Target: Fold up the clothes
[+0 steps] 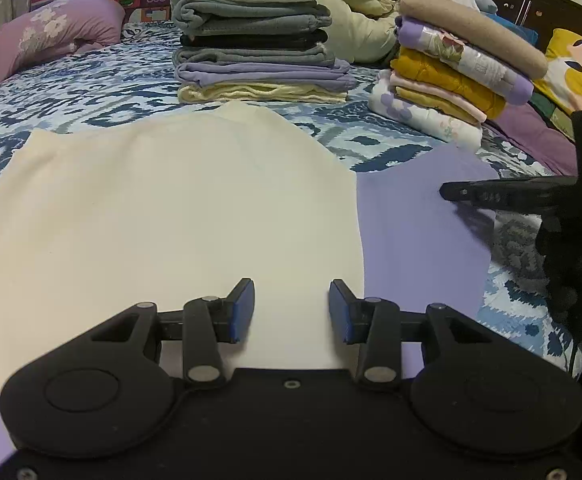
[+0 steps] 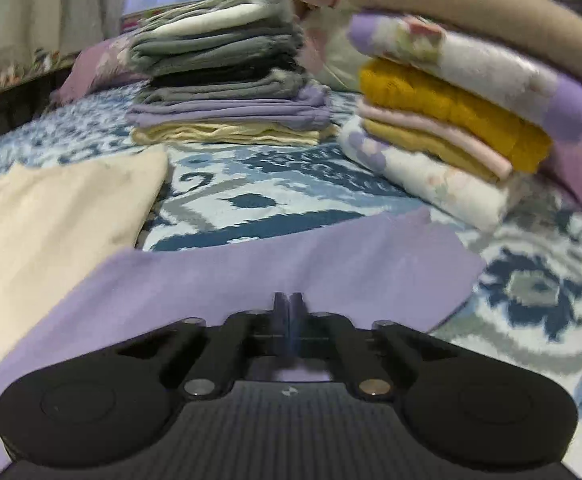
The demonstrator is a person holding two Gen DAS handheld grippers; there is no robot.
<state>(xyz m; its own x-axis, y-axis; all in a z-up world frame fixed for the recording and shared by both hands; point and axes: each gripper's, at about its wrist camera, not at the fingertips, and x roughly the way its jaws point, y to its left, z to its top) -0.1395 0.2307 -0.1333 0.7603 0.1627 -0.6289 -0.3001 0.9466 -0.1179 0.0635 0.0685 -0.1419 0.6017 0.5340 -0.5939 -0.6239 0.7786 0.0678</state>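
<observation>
A: Around the cream garment (image 1: 163,208)? Landmark is that.
B: Behind it, a grey-and-purple folded stack (image 1: 255,36). Behind and to its right, a mixed stack (image 1: 451,76) of mustard, floral and tan pieces. Pale bundled bedding (image 1: 367,20) beyond both. Nothing lies on top of the cream garment.
A: Surface, room?
B: Bed with a blue-white patterned cover (image 1: 91,92). Purple floral pillow (image 1: 51,32) far behind on its left, cartoon cushion (image 1: 575,72) far right, dark headboard (image 1: 531,4) at the back.
A: Garment look?
B: Cream, flat, smooth, spread on the bed. A lilac garment (image 1: 419,220) lies flat touching its right edge; which one overlaps can't be told.
A: Tools?
B: Left tool (image 1: 291,308) wide apart, hovering over the cream garment's near edge, gripping nothing. Right tool (image 2: 289,312) pads together over the lilac garment; whether cloth is pinched, cannot tell.
</observation>
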